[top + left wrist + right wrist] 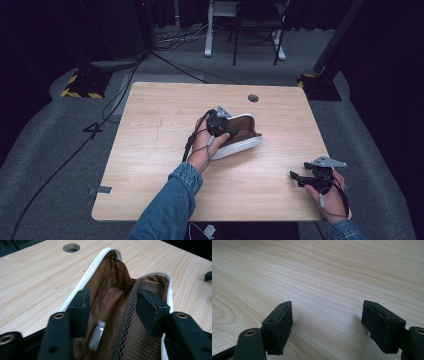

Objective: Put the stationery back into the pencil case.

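Your left tool (112,312) sits half-spread inside the pouch (112,287), gripping nothing; widen it gently. Right tool (332,325), wide and empty, waits beside the pouch.

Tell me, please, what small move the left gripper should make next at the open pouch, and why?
Probably lift the left gripper straight up out of the pouch. Its jaws stand apart inside the open mouth, pressing on nothing, and a small grey item lies loose on the brown lining below them, seemingly already dropped. The right gripper waits open over bare table.
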Demonstrator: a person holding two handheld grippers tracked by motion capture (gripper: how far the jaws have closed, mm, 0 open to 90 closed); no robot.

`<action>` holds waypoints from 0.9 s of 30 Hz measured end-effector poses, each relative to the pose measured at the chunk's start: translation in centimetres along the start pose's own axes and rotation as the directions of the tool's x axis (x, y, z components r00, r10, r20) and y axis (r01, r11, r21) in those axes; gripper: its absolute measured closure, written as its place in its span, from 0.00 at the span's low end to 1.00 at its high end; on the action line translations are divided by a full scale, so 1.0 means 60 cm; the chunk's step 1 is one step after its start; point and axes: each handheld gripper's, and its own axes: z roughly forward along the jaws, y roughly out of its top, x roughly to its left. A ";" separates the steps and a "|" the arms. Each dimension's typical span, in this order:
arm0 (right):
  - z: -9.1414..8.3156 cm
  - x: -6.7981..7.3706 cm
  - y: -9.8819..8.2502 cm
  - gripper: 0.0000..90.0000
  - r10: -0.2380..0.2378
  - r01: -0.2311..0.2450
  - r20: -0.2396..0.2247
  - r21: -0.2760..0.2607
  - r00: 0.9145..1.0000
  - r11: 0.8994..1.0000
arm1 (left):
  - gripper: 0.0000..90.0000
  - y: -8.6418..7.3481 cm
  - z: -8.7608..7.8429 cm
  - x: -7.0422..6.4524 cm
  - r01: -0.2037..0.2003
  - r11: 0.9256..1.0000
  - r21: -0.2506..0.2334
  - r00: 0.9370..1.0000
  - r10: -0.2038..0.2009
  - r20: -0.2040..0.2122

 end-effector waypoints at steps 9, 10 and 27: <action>0.000 0.000 0.000 0.28 -0.001 0.001 0.000 0.000 1.000 1.000 | 0.44 0.005 -0.030 -0.006 -0.007 1.000 -0.014 1.000 0.007 0.008; 0.000 0.000 0.000 0.28 -0.001 0.001 0.000 0.000 1.000 1.000 | 0.44 0.005 -0.034 -0.007 -0.009 1.000 -0.015 1.000 0.009 0.011; 0.009 -0.001 0.008 0.28 -0.005 0.005 -0.004 0.001 1.000 1.000 | 0.40 -0.008 -0.126 -0.024 -0.021 0.999 -0.024 1.000 0.021 -0.004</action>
